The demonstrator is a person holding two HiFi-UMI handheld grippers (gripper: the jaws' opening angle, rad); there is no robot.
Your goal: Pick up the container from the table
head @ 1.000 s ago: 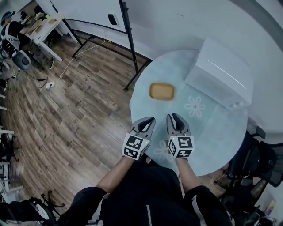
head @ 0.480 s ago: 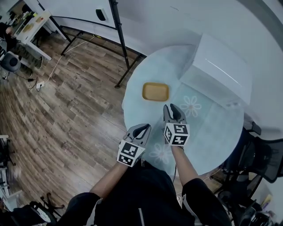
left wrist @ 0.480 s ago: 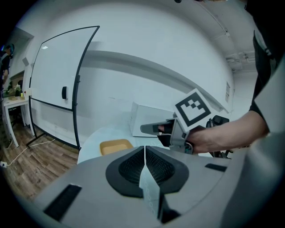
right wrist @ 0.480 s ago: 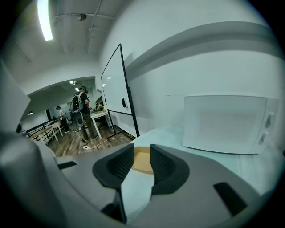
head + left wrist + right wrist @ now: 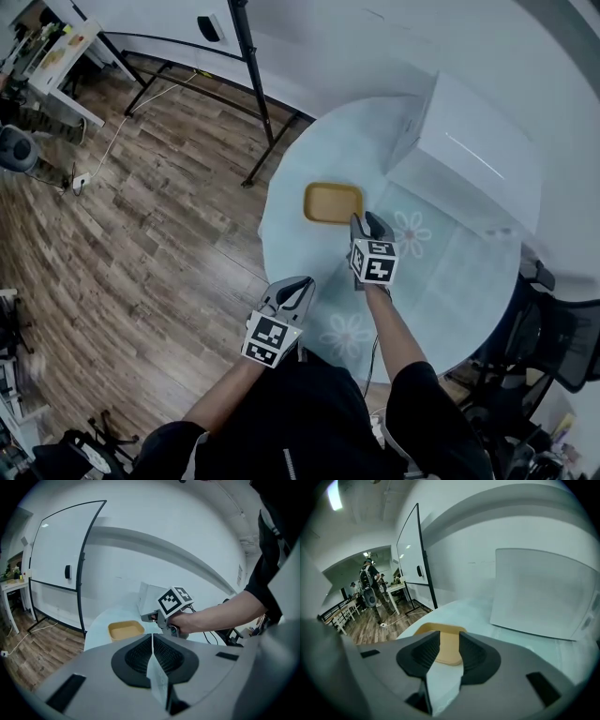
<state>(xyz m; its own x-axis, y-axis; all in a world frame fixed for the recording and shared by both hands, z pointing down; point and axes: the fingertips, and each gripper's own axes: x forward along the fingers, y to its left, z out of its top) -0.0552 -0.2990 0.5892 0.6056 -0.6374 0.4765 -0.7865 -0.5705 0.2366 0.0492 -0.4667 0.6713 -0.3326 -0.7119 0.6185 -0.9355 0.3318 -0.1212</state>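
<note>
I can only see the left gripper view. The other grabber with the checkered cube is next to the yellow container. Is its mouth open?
Observer: Yes. The right gripper has its jaws apart in its own view. They have just been opening, and neither pad touches the yellow container, which shows through the gap.
Operator: Is it over the middle of it?
Observer: No. In the head view its tips are by the container's corner nearest the person.
Operator: Is the table plain?
Observer: No. The head view shows white flower prints on the table.
</note>
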